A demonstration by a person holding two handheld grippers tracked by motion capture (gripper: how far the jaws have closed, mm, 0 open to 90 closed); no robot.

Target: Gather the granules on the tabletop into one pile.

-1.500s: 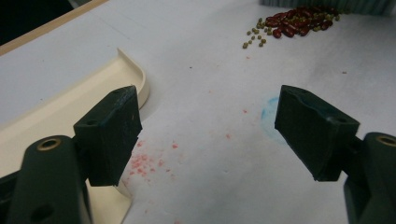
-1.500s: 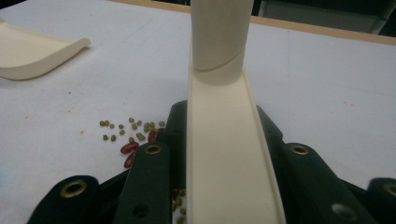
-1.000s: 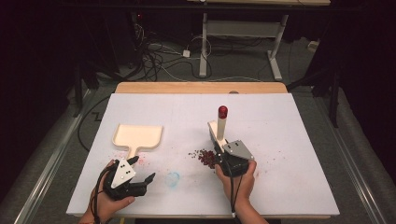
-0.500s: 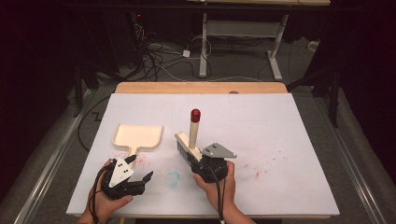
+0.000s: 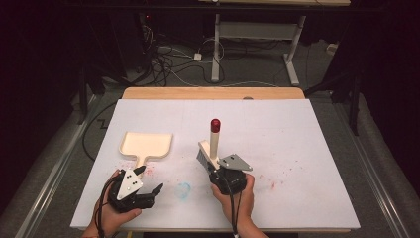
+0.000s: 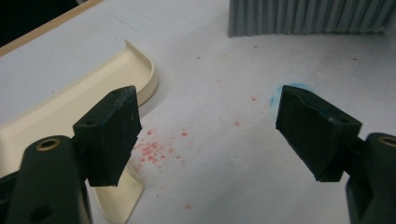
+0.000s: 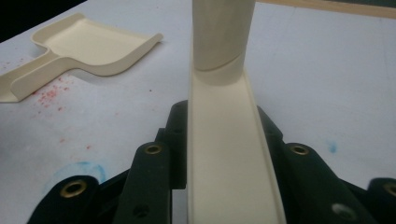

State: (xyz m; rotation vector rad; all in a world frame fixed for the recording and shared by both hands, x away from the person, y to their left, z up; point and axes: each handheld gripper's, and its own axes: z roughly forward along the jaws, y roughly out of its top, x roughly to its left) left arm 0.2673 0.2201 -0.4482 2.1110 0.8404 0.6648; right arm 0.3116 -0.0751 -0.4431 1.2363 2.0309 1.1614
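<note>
Left gripper (image 5: 148,191), jaws released, sits near-left beside the dustpan (image 5: 147,145): light, stiff plastic; grasp its handle. Right gripper (image 5: 214,171), table centre, clenches the brush (image 5: 214,144): rigid, light; hold its back, keeping bristles free.

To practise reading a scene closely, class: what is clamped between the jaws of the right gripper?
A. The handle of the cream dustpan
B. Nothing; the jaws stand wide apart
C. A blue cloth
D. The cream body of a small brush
D: in the right gripper view the jaws of the right gripper press on both sides of the brush, while the dustpan lies apart on the table.
</note>
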